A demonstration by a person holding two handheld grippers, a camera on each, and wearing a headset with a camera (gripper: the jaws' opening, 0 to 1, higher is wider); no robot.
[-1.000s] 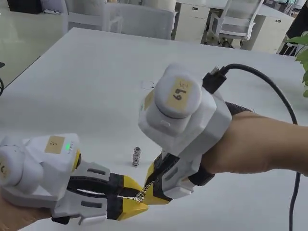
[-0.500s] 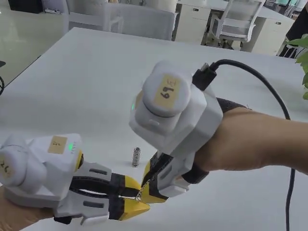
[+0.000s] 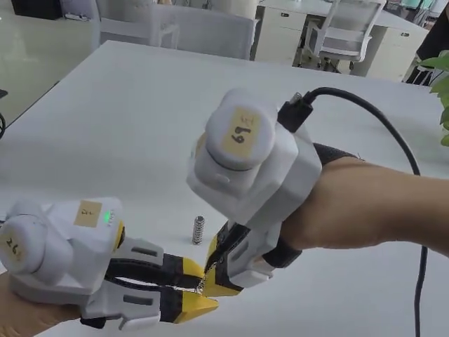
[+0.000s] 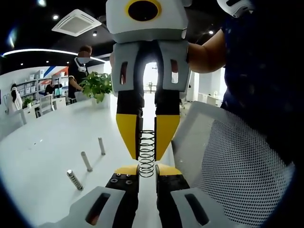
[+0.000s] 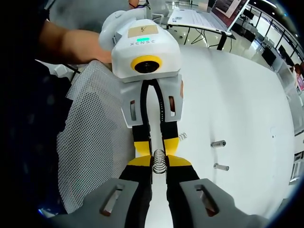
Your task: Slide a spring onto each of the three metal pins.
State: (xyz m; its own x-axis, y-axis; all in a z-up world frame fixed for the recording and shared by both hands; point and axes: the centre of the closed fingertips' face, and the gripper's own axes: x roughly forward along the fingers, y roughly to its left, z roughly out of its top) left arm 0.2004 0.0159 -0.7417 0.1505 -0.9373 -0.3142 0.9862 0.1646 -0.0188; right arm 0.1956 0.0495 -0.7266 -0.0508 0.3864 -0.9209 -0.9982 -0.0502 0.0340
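One pin at 8 o'clock is fitted, two bare pins wait, and my left gripper and right gripper pinch a spring.

Right tongs meet left tongs tip to tip, both pinching spring.

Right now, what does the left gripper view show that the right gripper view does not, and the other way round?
The left gripper view shows a potted plant, a person behind it and a ceiling vent. The right gripper view shows a screen on a far desk. Both show the held spring clamped between the left tongs and the right tongs, a pin already wearing a spring, a mesh chair back and the white table.
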